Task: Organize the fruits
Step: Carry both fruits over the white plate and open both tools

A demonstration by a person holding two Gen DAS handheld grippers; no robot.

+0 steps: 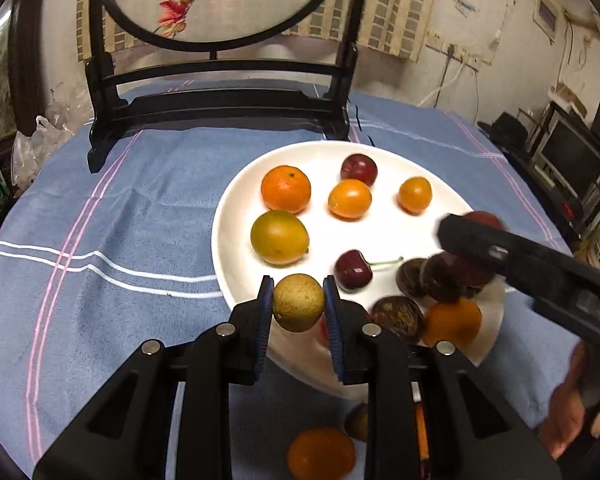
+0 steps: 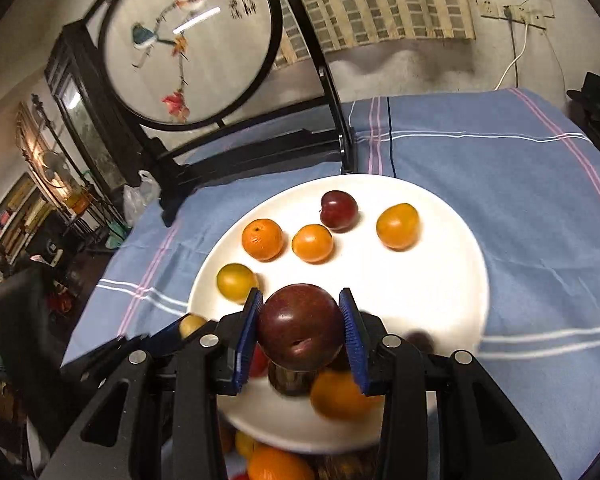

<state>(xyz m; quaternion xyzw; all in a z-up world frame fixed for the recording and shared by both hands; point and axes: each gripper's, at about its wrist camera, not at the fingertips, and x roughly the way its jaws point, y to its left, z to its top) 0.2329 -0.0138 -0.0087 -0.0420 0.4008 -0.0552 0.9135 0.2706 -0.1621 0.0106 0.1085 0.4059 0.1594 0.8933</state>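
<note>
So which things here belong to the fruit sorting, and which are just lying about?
Job:
left gripper holding yellow-green fruit
right gripper holding dark red plum
white plate
tangerine
cherry

Lying about:
round embroidered screen
plastic bag

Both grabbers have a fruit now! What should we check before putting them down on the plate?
1. Left gripper holds the small round yellow-green fruit between both blue pads: ok.
2. Right gripper holds the big dark red plum between both pads: ok.
3. Bare spot on the round white plate for the plum: ok, the right side is free.
4. Room below the plum: not ok, a round orange fruit and a dark fruit sit right under it.
5. Grippers apart from each other: ok in the left wrist view, though they are close.
6. Height of the fruits above the plate: cannot tell.
</note>
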